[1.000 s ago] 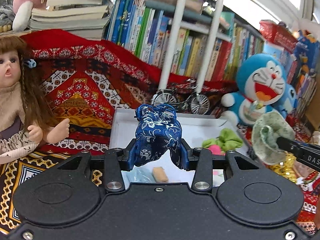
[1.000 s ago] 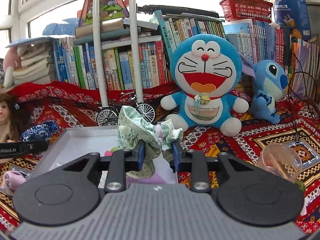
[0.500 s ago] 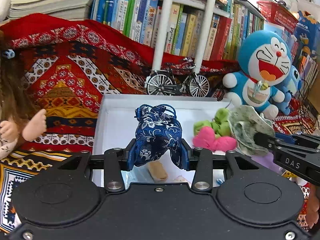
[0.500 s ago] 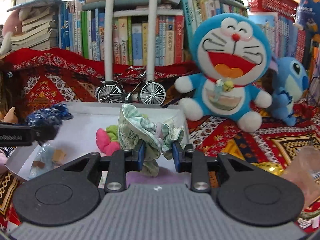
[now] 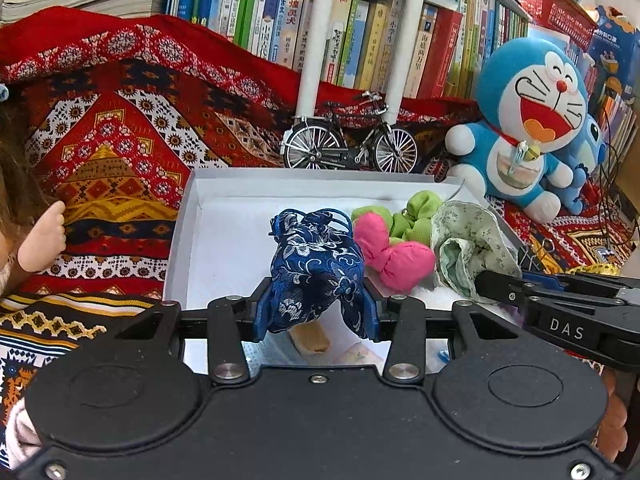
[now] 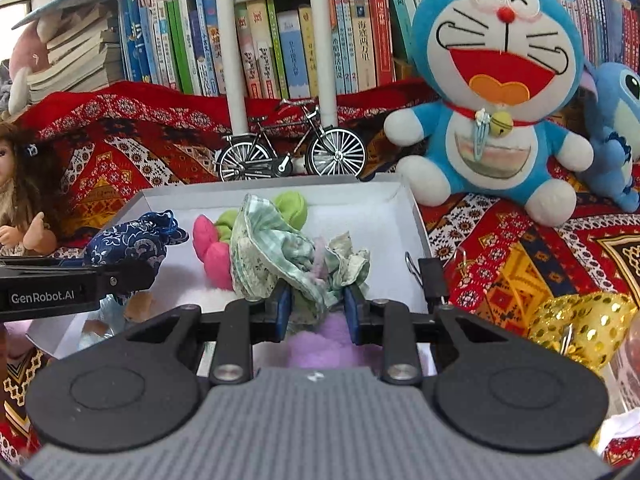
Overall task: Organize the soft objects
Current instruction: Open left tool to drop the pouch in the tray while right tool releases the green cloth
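Note:
My left gripper [image 5: 316, 312] is shut on a dark blue brocade pouch [image 5: 316, 264], held over the near left part of a white box [image 5: 208, 192]. That pouch [image 6: 132, 240] shows at the left of the right wrist view, in the other gripper's fingers [image 6: 120, 276]. My right gripper [image 6: 316, 312] is shut on a crumpled pale green floral cloth [image 6: 280, 260], held over the box [image 6: 412, 216] above a lilac plush [image 6: 320, 344]. The same cloth [image 5: 468, 248] hangs from the right gripper's fingers [image 5: 504, 284] in the left wrist view. A pink and green soft toy [image 5: 388, 248] lies inside the box.
A model bicycle [image 5: 348, 144] and white shelf posts [image 5: 320, 36] stand behind the box. A blue cat plush [image 6: 492, 92] and a blue alien plush [image 6: 616, 132] sit at the right, a doll [image 6: 20, 196] at the left. Gold sequin fabric [image 6: 580, 324] lies near right. Small tan pieces [image 5: 312, 340] lie in the box.
Both grippers have come down and forward over the box, each keeping its grip. The box and its pink and green toy now look nearer and larger.

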